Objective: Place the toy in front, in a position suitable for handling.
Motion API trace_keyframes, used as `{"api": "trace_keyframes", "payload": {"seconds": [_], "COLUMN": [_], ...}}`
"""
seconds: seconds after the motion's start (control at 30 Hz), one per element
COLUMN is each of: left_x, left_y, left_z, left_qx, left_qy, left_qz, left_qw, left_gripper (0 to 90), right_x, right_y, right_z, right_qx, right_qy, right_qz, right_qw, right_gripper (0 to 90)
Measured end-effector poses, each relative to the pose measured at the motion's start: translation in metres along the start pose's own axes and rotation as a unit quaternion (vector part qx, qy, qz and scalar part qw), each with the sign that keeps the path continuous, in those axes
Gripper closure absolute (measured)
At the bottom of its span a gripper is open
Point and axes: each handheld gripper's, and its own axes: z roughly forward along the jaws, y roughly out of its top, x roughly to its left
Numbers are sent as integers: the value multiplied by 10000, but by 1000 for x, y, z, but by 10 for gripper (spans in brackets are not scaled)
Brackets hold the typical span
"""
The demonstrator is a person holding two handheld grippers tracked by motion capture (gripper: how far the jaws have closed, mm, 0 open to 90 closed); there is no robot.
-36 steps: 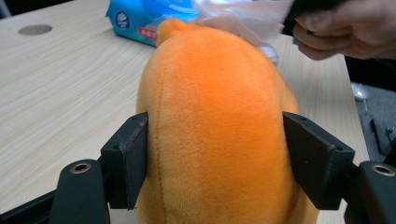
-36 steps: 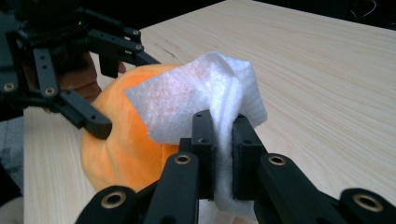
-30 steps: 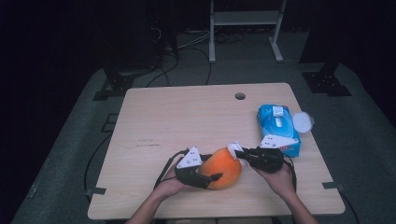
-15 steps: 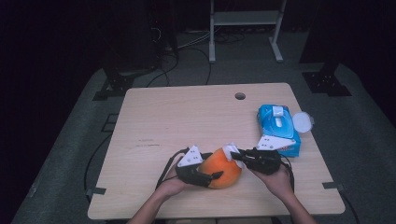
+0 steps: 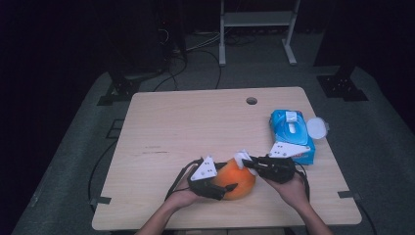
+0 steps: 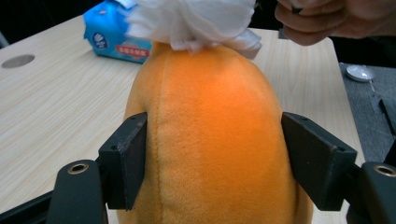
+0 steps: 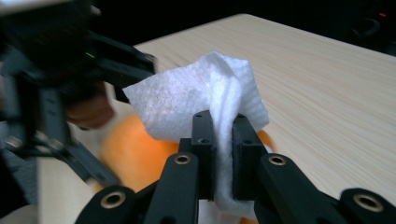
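Note:
An orange plush toy [image 5: 236, 181] lies near the table's front edge, and my left gripper [image 5: 222, 185] is shut on it, one jaw on each flank of the toy [image 6: 215, 135]. My right gripper [image 5: 247, 164] is shut on a white wipe [image 7: 208, 100], crumpled between its jaws. The wipe [image 6: 194, 21] rests against the top of the toy [image 7: 135, 149], and it shows as a small white wad [image 5: 241, 157] at the toy's upper edge.
A blue pack of wipes [image 5: 291, 132] lies at the table's right, its round white lid [image 5: 317, 128] off the edge beside it. A cable hole [image 5: 251, 101] sits near the far edge. Bare wooden tabletop [image 5: 195, 122] spreads left and behind.
The right gripper has slid the wipe slightly left across the toy's top. The left gripper still holds the toy in place.

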Motion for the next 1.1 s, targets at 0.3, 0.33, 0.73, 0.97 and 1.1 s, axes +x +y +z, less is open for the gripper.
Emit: {"api": "trace_keyframes", "payload": {"seconds": [0.3, 0.33, 0.73, 0.97, 1.1], "left_x": [9, 14, 12, 4, 10], "left_y": [3, 2, -5, 13, 3], "left_z": [-8, -10, 2, -14, -13], "left_qx": [-105, -67, 271, -345, -96], "left_qy": [-230, -268, -472, 74, 12], "left_qz": [-457, -652, -863, 30, 104], "left_qw": [9986, 9975, 9948, 9994, 9999], "left_gripper": [150, 126, 146, 383, 386], "right_x": [1, -1, -3, 15, 19], "right_y": [0, -1, 0, 15, 11], "right_z": [3, 1, -3, -9, 5], "right_qx": [200, 224, 281, -174, 29], "right_qy": [6, 8, 116, 4, 48], "right_qz": [-171, -150, -99, -320, -388], "right_qw": [9997, 9996, 9995, 9993, 9992], "right_gripper": [813, 813, 811, 812, 813]}}
